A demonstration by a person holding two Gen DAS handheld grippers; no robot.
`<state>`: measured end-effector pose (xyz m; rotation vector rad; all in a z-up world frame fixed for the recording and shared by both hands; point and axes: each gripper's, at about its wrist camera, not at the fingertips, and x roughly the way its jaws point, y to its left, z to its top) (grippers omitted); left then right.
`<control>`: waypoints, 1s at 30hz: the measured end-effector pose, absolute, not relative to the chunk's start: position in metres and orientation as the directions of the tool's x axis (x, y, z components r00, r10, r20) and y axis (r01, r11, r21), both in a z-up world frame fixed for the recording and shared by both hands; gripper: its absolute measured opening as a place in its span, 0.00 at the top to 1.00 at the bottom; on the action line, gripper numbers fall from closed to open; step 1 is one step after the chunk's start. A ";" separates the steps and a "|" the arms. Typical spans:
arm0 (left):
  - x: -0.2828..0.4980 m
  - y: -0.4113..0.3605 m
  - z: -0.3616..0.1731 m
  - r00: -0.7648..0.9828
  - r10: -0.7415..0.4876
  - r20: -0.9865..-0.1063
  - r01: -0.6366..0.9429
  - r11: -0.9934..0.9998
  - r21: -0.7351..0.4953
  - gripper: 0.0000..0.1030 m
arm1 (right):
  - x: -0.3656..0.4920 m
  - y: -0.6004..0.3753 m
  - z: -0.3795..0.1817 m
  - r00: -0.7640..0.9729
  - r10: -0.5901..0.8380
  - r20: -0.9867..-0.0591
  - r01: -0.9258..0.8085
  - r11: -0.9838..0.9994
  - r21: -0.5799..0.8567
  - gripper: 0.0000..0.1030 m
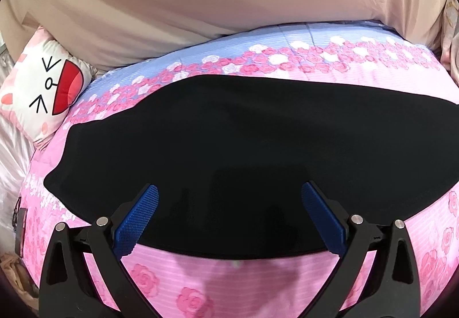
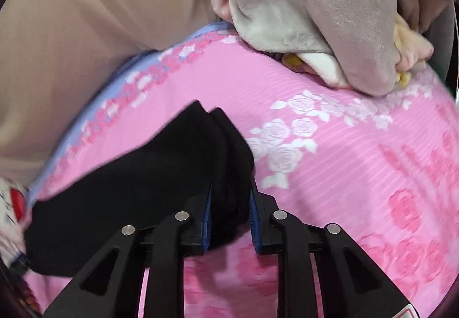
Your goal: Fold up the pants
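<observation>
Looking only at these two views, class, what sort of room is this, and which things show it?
Most likely a bedroom. The black pants lie on a pink rose-print quilt, with a cartoon-face pillow at one edge and a bundled grey plush blanket at another.

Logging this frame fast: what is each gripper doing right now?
Left gripper: open, jaws wide apart over the black pants, gripping nothing.
Right gripper: shut on a bunched end of the black pants.
</observation>
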<state>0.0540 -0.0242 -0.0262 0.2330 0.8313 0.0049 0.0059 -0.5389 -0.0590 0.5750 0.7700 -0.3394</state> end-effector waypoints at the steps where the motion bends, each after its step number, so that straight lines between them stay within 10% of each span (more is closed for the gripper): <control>1: 0.053 -0.018 -0.026 0.677 0.094 -0.730 0.080 0.977 0.200 0.05 | 0.007 -0.531 -0.051 0.690 -0.081 -0.719 0.477 0.798 0.368 0.81; 9: 0.050 0.040 -0.022 0.679 0.063 -0.731 0.029 0.993 0.112 0.05 | 0.064 -0.372 0.032 0.800 0.201 -0.565 0.087 0.894 0.440 0.81; 18: 0.036 0.122 -0.016 0.696 0.073 -0.715 -0.053 0.997 0.050 0.05 | 0.153 -0.141 -0.001 0.582 0.482 -0.655 -0.284 0.875 0.391 0.81; 23: 0.033 0.162 -0.020 0.690 0.096 -0.717 -0.114 0.993 0.023 0.05 | 0.160 -0.067 -0.050 0.505 0.418 -0.755 -0.349 0.899 0.265 0.71; 30: 0.035 0.189 -0.028 0.677 0.083 -0.732 -0.165 0.985 -0.042 0.05 | 0.116 -0.125 -0.011 0.615 0.448 -0.649 -0.272 0.893 0.358 0.62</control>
